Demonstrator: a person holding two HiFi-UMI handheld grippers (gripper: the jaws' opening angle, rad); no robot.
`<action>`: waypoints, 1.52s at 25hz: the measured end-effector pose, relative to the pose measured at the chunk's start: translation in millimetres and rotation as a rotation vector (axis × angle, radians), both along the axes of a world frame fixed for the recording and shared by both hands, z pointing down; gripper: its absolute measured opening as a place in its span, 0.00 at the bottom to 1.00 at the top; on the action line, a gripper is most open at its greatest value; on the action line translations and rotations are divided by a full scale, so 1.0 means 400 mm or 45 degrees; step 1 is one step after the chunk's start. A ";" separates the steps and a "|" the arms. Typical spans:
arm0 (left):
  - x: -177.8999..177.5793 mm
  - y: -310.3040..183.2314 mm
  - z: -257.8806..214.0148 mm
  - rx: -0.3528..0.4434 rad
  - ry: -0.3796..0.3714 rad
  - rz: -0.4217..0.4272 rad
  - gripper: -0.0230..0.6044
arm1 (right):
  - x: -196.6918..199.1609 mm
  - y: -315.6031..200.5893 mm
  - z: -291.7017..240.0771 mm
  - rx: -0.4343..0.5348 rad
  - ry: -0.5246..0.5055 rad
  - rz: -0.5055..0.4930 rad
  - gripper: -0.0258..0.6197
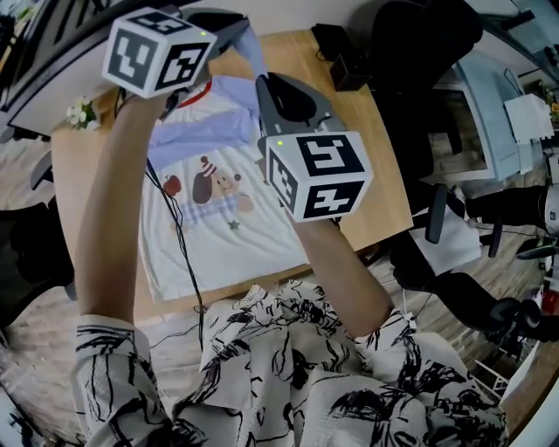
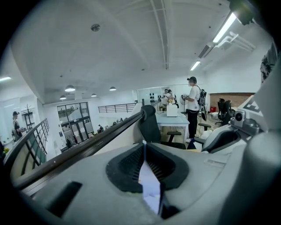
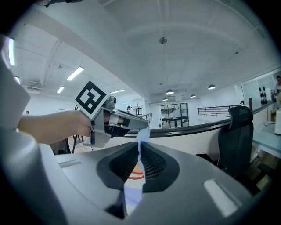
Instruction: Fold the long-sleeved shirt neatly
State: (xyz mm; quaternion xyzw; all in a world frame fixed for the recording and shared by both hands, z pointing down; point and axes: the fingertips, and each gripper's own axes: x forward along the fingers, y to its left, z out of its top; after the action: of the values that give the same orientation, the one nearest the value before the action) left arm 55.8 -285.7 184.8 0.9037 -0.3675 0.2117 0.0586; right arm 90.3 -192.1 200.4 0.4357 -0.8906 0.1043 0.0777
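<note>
The long-sleeved shirt is white with light blue sleeves, a red neck trim and a cartoon print. Its lower part rests on the wooden table, and its top is lifted. My left gripper is raised at the upper left, shut on a blue fold of the shirt. My right gripper is beside it at centre, shut on shirt cloth with red stripes. A blue strip runs between the two. In the right gripper view the left gripper pinches cloth just ahead of my right gripper.
Black office chairs stand at the table's right and far side. A small black box sits at the far edge, flowers at the left corner. A thin cable crosses the shirt. People stand far off.
</note>
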 end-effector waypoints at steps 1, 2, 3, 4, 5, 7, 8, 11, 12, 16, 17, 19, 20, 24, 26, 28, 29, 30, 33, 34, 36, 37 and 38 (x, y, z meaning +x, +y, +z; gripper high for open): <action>-0.041 0.014 0.010 -0.009 -0.008 0.003 0.08 | -0.040 0.012 0.005 -0.004 0.005 0.001 0.08; -0.082 0.027 0.020 -0.017 -0.014 0.005 0.08 | -0.078 0.024 0.012 -0.009 0.009 0.003 0.08; -0.122 0.039 0.031 -0.023 -0.019 0.005 0.08 | -0.115 0.034 0.020 -0.012 0.013 0.006 0.08; -0.161 0.049 0.043 -0.028 -0.023 0.004 0.08 | -0.150 0.044 0.030 -0.014 0.017 0.008 0.08; -0.197 0.059 0.057 -0.034 -0.028 0.006 0.08 | -0.186 0.052 0.042 -0.014 0.025 0.008 0.08; -0.261 0.076 0.094 -0.044 -0.039 0.019 0.08 | -0.257 0.068 0.077 -0.008 0.068 0.001 0.08; -0.292 0.084 0.117 -0.055 -0.040 0.027 0.08 | -0.293 0.077 0.098 -0.007 0.098 -0.008 0.08; -0.379 0.101 0.191 -0.105 -0.034 0.043 0.08 | -0.393 0.098 0.176 -0.016 0.183 -0.042 0.08; -0.405 0.104 0.217 -0.120 -0.040 0.047 0.08 | -0.421 0.102 0.205 -0.024 0.212 -0.055 0.08; -0.489 0.124 0.332 -0.161 -0.088 0.057 0.08 | -0.515 0.121 0.316 -0.066 0.298 -0.127 0.08; -0.506 0.128 0.360 -0.170 -0.092 0.058 0.08 | -0.535 0.125 0.342 -0.073 0.322 -0.143 0.08; -0.541 0.138 0.420 -0.203 -0.100 0.050 0.08 | -0.571 0.135 0.392 -0.095 0.365 -0.175 0.09; -0.562 0.146 0.455 -0.230 -0.107 0.040 0.08 | -0.588 0.141 0.417 -0.110 0.382 -0.190 0.09; -0.649 0.178 0.588 -0.345 -0.132 0.019 0.08 | -0.665 0.164 0.518 -0.177 0.441 -0.266 0.09; -0.683 0.190 0.634 -0.361 -0.132 0.034 0.09 | -0.708 0.177 0.566 -0.202 0.477 -0.311 0.09; -0.706 0.205 0.670 -0.356 -0.125 0.066 0.09 | -0.747 0.194 0.618 -0.230 0.523 -0.352 0.09; -0.717 0.214 0.692 -0.363 -0.128 0.082 0.09 | -0.765 0.204 0.644 -0.247 0.543 -0.371 0.09; -0.730 0.222 0.718 -0.380 -0.136 0.093 0.09 | -0.782 0.212 0.669 -0.262 0.560 -0.389 0.09; -0.775 0.230 0.789 -0.435 -0.143 0.083 0.09 | -0.829 0.221 0.736 -0.282 0.605 -0.437 0.09; -0.790 0.234 0.810 -0.457 -0.133 0.068 0.09 | -0.842 0.225 0.755 -0.288 0.614 -0.453 0.09; -0.814 0.248 0.846 -0.497 -0.121 0.047 0.09 | -0.865 0.238 0.789 -0.305 0.623 -0.487 0.09; -0.823 0.255 0.862 -0.508 -0.126 0.043 0.09 | -0.873 0.243 0.805 -0.316 0.626 -0.501 0.10; -0.833 0.261 0.876 -0.518 -0.133 0.039 0.10 | -0.880 0.247 0.819 -0.327 0.630 -0.512 0.10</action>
State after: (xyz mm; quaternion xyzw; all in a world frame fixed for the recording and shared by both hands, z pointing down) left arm -277.3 -181.2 535.2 0.8665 -0.3059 0.3291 0.2175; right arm -261.8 -93.3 528.1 0.2502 -0.8925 0.0893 0.3644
